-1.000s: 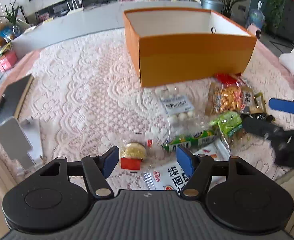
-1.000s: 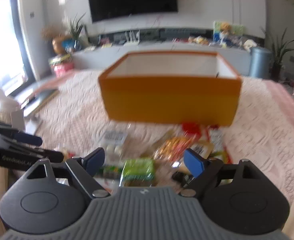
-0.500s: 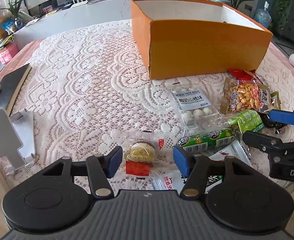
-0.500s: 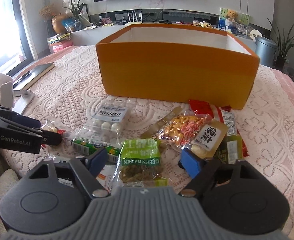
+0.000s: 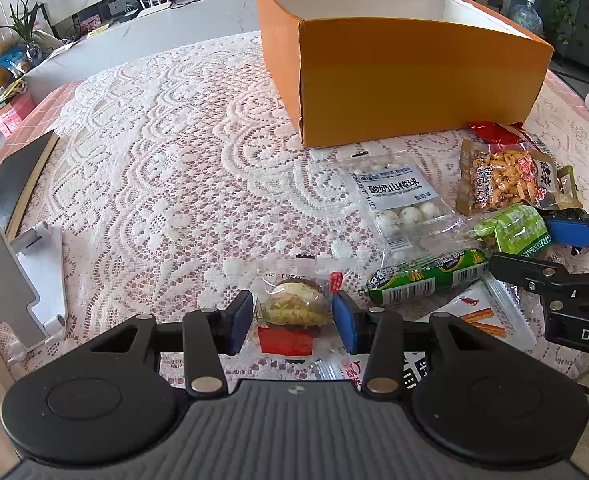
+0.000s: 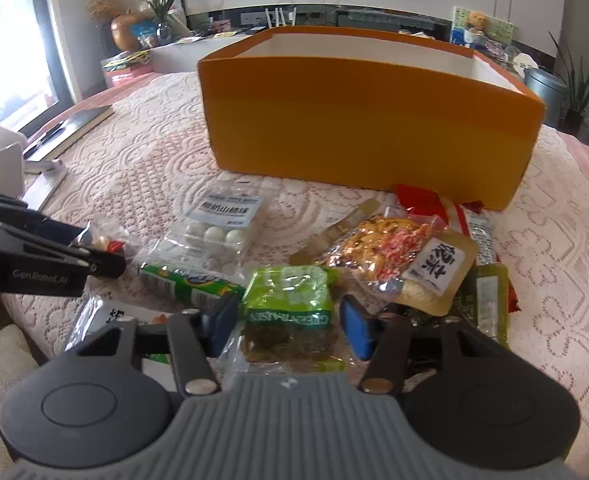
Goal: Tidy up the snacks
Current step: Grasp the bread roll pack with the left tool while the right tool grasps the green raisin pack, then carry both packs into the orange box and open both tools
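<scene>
the lace cloth (image 5: 166,168) fills most of both views. the orange box (image 5: 414,80) stands open at the upper right of the left wrist view and across the top centre of the right wrist view, white inside; what is in it cannot be seen. the snacks lie in a loose heap just below the box: a clear pack of white balls (image 5: 398,204) at centre, a nut mix bag (image 5: 502,180) to its right with a red wrapper (image 5: 494,132) above it against the box, a green sausage (image 5: 426,276) lower down, and a white pouch (image 5: 482,312) under the sausage.

the left gripper (image 5: 292,322) sits at the lower centre of its view; its jaws have just been closing and its blue pads touch the two sides of the small cake pack (image 5: 294,308), which lies on the cloth. the right gripper (image 6: 290,326) is at the lower centre of its view, jaws also just closing, with the raisin bag (image 6: 288,304) between the pads and pressed at its edges.

a phone stand (image 5: 18,292) is at the left edge, a dark notebook (image 5: 18,172) above it.
</scene>
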`<state>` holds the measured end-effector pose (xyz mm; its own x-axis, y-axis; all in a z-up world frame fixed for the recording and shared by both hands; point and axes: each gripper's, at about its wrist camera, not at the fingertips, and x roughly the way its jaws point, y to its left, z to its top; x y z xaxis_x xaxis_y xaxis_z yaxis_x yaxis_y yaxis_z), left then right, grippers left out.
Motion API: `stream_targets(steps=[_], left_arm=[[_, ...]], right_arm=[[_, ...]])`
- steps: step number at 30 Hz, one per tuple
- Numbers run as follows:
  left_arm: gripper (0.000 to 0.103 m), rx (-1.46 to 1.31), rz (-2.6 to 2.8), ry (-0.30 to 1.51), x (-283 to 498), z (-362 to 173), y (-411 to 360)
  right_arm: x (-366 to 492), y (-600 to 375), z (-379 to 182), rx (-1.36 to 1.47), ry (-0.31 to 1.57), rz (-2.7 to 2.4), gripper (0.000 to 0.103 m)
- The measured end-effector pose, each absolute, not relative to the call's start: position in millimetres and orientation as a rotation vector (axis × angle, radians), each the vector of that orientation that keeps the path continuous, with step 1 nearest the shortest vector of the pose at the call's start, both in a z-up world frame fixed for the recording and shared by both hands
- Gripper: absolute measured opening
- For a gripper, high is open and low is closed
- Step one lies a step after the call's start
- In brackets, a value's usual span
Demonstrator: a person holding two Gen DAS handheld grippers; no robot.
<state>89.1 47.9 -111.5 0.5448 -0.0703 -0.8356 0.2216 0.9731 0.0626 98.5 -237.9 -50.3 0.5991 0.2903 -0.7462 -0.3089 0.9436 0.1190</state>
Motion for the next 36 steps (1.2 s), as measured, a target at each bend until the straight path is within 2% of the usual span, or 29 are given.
stream_targets(steps=[7, 10, 25, 36], left_arm=[[0.047, 0.120, -0.141, 0.964, 88, -107, 55], [0.047, 0.118, -0.135, 0.945, 83, -100, 55], [0.046, 0.127, -0.166, 0.867, 60, -58, 38], [0.046, 0.177, -0.233, 0.760, 59, -5, 11]], right_arm=[[97, -239, -47, -0.042, 0.857, 0.342, 0.049], [96, -240, -44, -0.036, 0.858, 0.344, 0.043], [73, -254, -9, 0.024, 0.781, 0.395, 0.042], [69, -273, 35, 0.055, 0.690, 0.391, 0.042]])
